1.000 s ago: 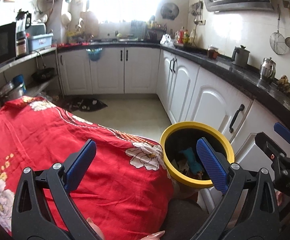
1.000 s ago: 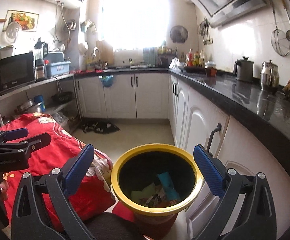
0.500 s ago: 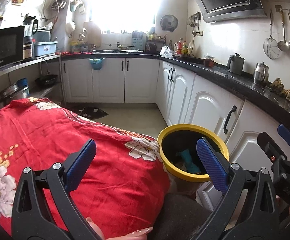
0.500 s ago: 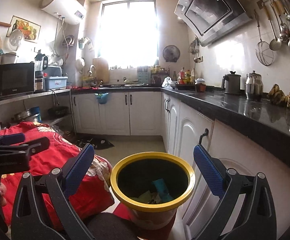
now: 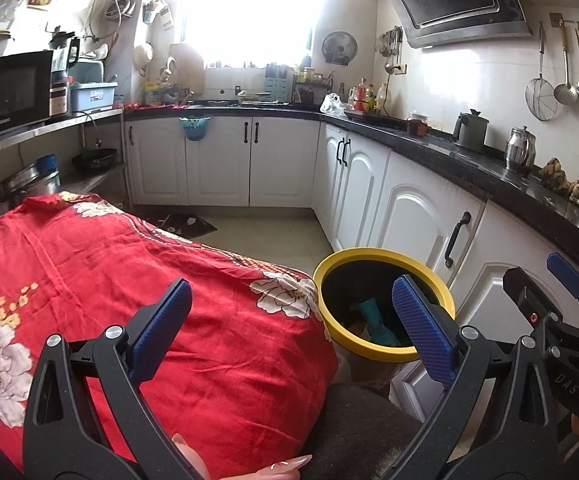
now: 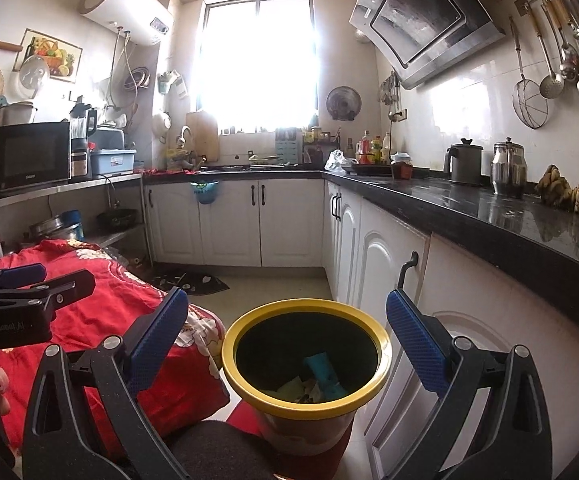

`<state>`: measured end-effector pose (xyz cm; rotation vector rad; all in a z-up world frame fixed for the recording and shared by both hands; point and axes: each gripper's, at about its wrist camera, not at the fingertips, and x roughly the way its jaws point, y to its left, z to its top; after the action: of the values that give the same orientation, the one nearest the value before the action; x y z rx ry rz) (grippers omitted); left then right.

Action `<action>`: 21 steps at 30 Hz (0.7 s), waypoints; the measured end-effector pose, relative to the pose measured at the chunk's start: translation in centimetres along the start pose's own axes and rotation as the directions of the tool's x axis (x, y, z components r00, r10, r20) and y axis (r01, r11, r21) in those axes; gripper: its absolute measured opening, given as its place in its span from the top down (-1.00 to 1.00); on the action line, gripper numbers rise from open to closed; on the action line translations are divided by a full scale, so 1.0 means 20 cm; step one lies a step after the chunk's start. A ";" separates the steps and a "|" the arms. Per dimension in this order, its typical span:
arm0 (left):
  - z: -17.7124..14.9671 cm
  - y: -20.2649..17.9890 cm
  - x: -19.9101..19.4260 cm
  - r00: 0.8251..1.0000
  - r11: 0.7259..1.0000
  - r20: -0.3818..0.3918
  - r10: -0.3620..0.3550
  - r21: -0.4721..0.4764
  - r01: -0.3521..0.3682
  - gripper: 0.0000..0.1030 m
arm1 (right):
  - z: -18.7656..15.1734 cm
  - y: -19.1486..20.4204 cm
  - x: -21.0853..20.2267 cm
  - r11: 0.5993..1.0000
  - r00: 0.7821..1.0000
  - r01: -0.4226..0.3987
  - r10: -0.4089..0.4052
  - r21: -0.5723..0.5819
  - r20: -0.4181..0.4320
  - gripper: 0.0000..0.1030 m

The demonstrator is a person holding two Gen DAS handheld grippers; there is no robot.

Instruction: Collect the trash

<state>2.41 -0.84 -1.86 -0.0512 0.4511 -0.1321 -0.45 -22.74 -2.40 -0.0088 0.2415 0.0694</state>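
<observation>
A yellow-rimmed trash bin (image 6: 229, 350) stands on the floor beside the white cabinets; it also shows in the left wrist view (image 5: 385, 354). Inside lie a teal wrapper (image 6: 323, 368) and crumpled paper scraps (image 6: 289, 388). My right gripper (image 6: 287, 336) is open and empty, above and just behind the bin. My left gripper (image 5: 289, 324) is open and empty, over the right end of the red floral tablecloth (image 5: 109, 280), left of the bin. The right gripper's side shows in the left wrist view (image 5: 561, 320).
White cabinets (image 6: 389, 280) under a black counter (image 6: 489, 212) run along the right and back. The counter holds kettles (image 6: 465, 160) and bottles. A shelf with a microwave (image 6: 33, 156) stands at left. A dark mat (image 6: 193, 280) lies on the floor.
Both grippers have risen and tilted up, so more of the kitchen walls shows and the bin sits lower in view. Both stay open and empty.
</observation>
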 end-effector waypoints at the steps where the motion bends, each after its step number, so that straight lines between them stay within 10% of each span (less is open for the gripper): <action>1: 0.00 0.00 0.00 1.000 1.000 0.000 0.002 -0.001 -0.002 -0.79 | 0.00 0.00 0.00 1.000 1.000 -0.001 0.001 0.000 0.001 -0.88; 21: 0.02 -0.01 -0.01 1.000 1.000 0.014 0.004 -0.008 -0.004 -0.79 | 0.01 0.01 -0.01 1.000 1.000 0.000 0.000 0.001 0.008 -0.88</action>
<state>2.46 -0.93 -1.42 -0.0590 0.4376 -0.1257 -0.57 -22.56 -2.25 -0.0073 0.2334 0.0697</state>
